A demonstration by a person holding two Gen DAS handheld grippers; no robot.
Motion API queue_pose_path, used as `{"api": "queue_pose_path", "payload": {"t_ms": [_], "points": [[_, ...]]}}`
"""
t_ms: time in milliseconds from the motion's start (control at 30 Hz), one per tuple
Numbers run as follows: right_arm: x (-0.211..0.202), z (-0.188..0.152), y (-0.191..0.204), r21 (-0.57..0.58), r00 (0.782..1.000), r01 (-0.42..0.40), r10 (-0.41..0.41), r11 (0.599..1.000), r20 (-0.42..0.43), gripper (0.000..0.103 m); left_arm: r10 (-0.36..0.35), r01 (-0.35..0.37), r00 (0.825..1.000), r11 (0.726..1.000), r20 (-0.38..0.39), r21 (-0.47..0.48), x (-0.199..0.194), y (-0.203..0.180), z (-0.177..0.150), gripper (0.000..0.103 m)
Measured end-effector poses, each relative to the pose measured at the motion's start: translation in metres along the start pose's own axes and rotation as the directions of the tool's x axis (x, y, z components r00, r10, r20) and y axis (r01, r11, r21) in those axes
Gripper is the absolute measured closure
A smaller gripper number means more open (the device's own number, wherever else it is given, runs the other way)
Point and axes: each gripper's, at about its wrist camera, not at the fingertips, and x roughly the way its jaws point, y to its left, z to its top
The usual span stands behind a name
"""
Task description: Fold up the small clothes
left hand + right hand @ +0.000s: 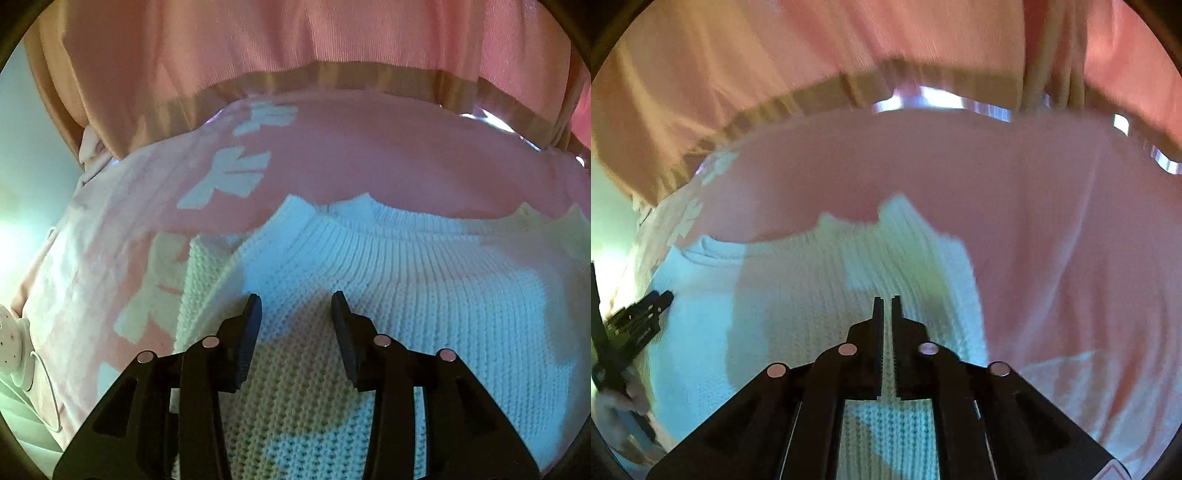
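A white knitted sweater (406, 295) lies flat on a pink cloth (351, 158) printed with white bows, its ribbed collar (369, 229) towards the far side. My left gripper (295, 299) hovers over the sweater's chest just below the collar, jaws open with nothing between them. In the right wrist view the sweater (812, 295) has one side folded in, leaving a straight edge on the right. My right gripper (886, 301) is over that folded part with its fingers almost together, and I see no fabric pinched in them. The left gripper (639, 317) shows at the far left.
A person in a pink top (295, 33) with a tan hem (332, 79) stands close at the far side of the cloth. A white round device (11, 343) with a thin cable lies at the cloth's left edge. Bare pink cloth (1071, 240) stretches to the sweater's right.
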Motion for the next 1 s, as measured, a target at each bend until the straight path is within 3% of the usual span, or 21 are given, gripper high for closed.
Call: {"api": "queue_pose_path", "payload": {"t_ms": [67, 133, 233, 367, 600, 667, 733, 767, 833, 967, 1000], "points": [[0.002, -0.003, 0.006, -0.011, 1.000, -0.021, 0.021, 1.000, -0.015, 0.099, -0.007, 0.006, 1.000, 1.000, -0.009, -0.016, 0.000, 0.001, 0.002, 0.065], [0.029, -0.008, 0.007, -0.041, 0.994, 0.047, -0.050, 0.998, -0.099, 0.101, -0.004, 0.004, 1.000, 1.000, -0.010, -0.018, -0.004, -0.002, 0.002, 0.065], [0.025, -0.004, 0.012, -0.046, 0.993, 0.061, -0.066, 0.997, -0.097, 0.100, -0.002, 0.002, 1.000, 1.000, -0.007, -0.021, -0.005, -0.003, 0.001, 0.065], [-0.008, -0.002, 0.037, -0.082, 0.998, -0.052, 0.049, 0.995, -0.034, 0.099, 0.004, -0.004, 1.000, 1.000, 0.005, -0.006, -0.009, -0.004, 0.000, 0.065], [0.011, -0.010, 0.083, -0.195, 0.992, -0.111, 0.097, 0.975, -0.079, 0.094, -0.013, 0.012, 1.000, 0.999, -0.008, -0.040, -0.012, -0.003, 0.006, 0.062], [0.013, -0.002, 0.076, -0.191, 0.995, -0.089, 0.079, 0.977, -0.062, 0.084, -0.026, 0.025, 1.000, 0.997, -0.011, -0.070, -0.012, 0.005, 0.011, 0.058], [0.006, 0.004, 0.063, -0.160, 0.999, -0.042, 0.039, 0.986, -0.019, 0.052, -0.049, 0.048, 0.999, 0.994, -0.006, -0.098, -0.012, 0.013, 0.016, 0.049], [0.003, 0.013, 0.049, -0.138, 1.000, -0.002, 0.004, 0.990, 0.010, 0.046, -0.061, 0.060, 0.998, 0.992, -0.006, -0.108, -0.010, 0.018, 0.020, 0.042], [0.002, 0.028, 0.022, -0.096, 0.996, 0.080, -0.076, 0.992, 0.041, 0.041, -0.063, 0.062, 0.998, 0.992, -0.004, -0.113, -0.004, 0.022, 0.027, 0.041], [0.024, 0.033, -0.014, -0.018, 0.994, 0.099, -0.100, 0.995, -0.034, 0.040, -0.082, 0.077, 0.996, 0.988, -0.033, -0.131, 0.016, 0.026, 0.033, 0.043], [0.032, 0.030, -0.018, -0.018, 0.994, 0.096, -0.096, 0.995, -0.056, 0.042, -0.102, 0.094, 0.994, 0.986, -0.051, -0.138, 0.022, 0.027, 0.033, 0.062]]}}
